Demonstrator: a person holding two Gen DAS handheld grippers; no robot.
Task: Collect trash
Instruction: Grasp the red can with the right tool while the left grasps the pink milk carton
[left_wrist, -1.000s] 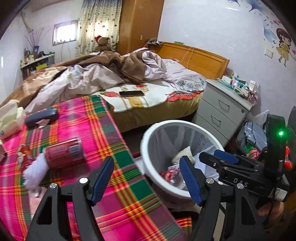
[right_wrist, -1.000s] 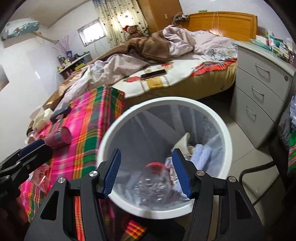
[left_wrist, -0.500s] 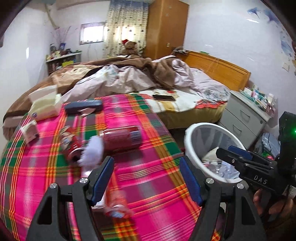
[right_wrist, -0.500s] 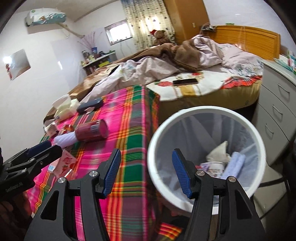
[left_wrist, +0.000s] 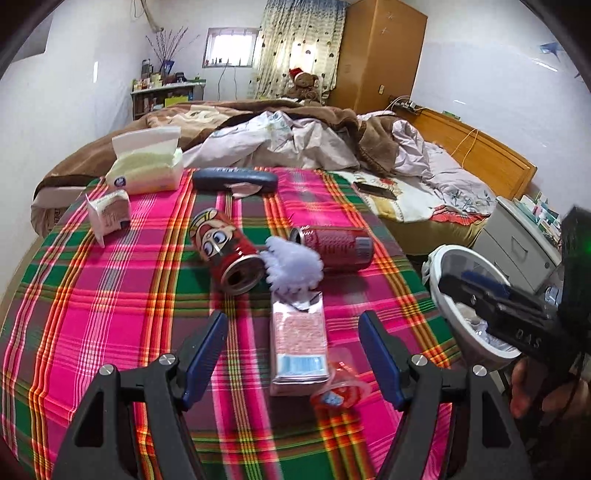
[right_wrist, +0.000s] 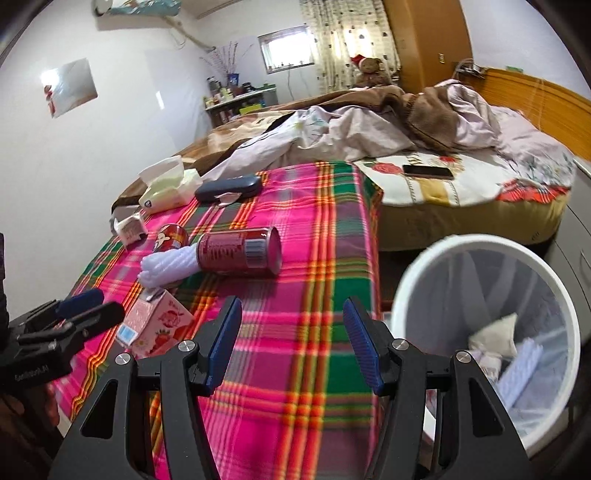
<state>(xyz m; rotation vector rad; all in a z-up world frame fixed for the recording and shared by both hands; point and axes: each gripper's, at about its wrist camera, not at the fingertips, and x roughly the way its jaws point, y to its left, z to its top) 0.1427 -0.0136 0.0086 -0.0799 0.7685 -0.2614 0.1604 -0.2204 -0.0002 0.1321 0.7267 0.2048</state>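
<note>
The pink carton (left_wrist: 298, 343) lies flat on the plaid cloth (left_wrist: 110, 314), its torn top pointing away from you, and it sits right between the blue pads of your left gripper (left_wrist: 291, 349), a little right of centre. Neither pad touches it; the jaws stand wide with nothing in them. A small red wrapper (left_wrist: 341, 391) lies just beside the carton's near right corner.

You look to be between items: hands empty, lining up the next pick. The carton seems the natural target. To take it, come down and close across its narrow width, keeping the wrapper out of the pinch.

Just beyond the carton lie a white ruffled piece (left_wrist: 293, 267), a cartoon can (left_wrist: 225, 249) on its side to the left, and a red can (left_wrist: 332, 249) to the right.

Your right gripper (right_wrist: 291, 347) is also open and empty, hovering over bare cloth near the table's right edge. The white bin (right_wrist: 406, 291) stands on the floor just right of it, already holding some paper, so the carry will be short.
</note>
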